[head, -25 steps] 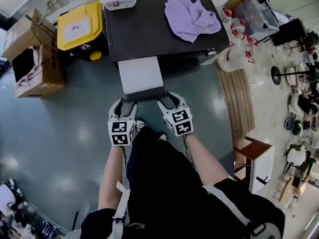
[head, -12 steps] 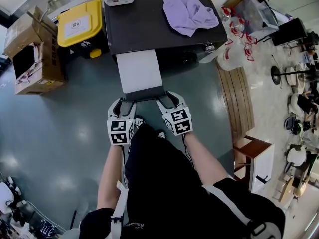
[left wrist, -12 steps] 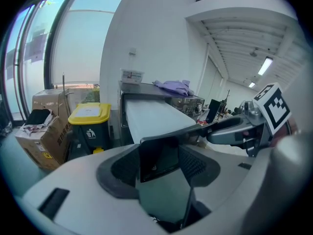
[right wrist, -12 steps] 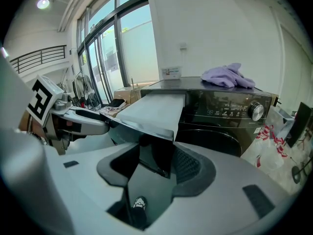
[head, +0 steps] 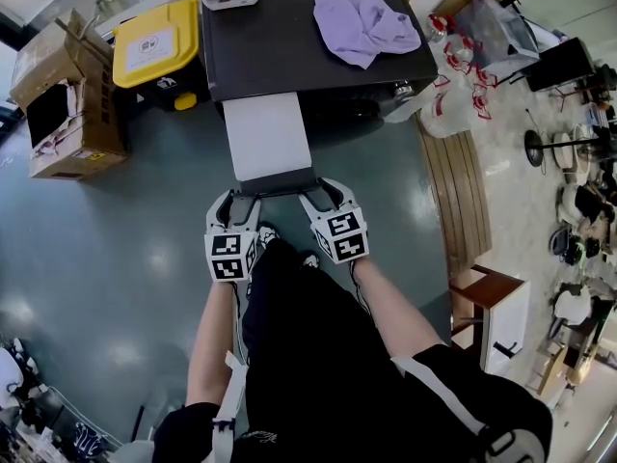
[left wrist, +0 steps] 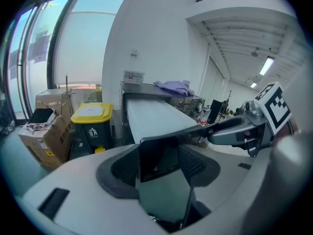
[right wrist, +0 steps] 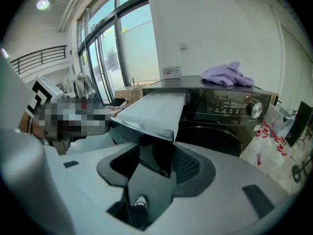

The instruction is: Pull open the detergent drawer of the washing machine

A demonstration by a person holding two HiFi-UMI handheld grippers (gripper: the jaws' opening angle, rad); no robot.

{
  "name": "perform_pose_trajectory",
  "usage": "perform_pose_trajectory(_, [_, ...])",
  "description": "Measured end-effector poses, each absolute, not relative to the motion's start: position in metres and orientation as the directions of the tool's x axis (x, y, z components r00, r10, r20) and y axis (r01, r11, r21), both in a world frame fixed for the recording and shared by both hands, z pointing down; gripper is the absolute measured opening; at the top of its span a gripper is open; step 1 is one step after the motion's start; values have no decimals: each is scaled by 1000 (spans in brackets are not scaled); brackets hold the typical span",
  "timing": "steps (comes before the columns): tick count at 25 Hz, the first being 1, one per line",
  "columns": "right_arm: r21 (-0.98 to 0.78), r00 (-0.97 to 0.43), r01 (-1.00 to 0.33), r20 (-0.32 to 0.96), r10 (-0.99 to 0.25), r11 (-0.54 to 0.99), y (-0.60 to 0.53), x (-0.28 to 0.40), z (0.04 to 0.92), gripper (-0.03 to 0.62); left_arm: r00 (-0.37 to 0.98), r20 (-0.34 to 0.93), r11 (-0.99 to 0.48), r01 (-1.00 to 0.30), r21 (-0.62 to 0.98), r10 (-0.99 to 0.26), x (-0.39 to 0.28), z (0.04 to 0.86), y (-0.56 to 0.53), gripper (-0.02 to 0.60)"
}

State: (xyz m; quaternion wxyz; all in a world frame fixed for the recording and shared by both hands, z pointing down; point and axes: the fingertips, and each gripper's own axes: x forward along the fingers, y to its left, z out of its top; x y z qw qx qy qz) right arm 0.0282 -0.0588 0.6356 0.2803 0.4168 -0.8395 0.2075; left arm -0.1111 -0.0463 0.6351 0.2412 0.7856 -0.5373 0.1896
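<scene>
The left gripper [head: 241, 201] and right gripper [head: 318, 194] clamp the detergent drawer [head: 268, 135] by its front. It stretches lengthwise ahead into the washing machine [head: 318, 56].

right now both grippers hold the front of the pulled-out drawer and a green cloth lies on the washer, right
The cloth on the washer is purple, not green; the head view shows it. The left gripper and right gripper do hold the front of the pulled-out drawer.

White detergent drawer [head: 268, 135] — pulled far out of black washing machine [head: 289, 46].
</scene>
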Motion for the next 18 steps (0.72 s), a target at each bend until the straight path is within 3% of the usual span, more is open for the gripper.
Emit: perform_pose_trajectory(18, [-131, -500, -817, 646, -577, 562, -41, 31, 640, 207, 330, 565, -289, -943, 163, -756, -110, 638, -29, 250])
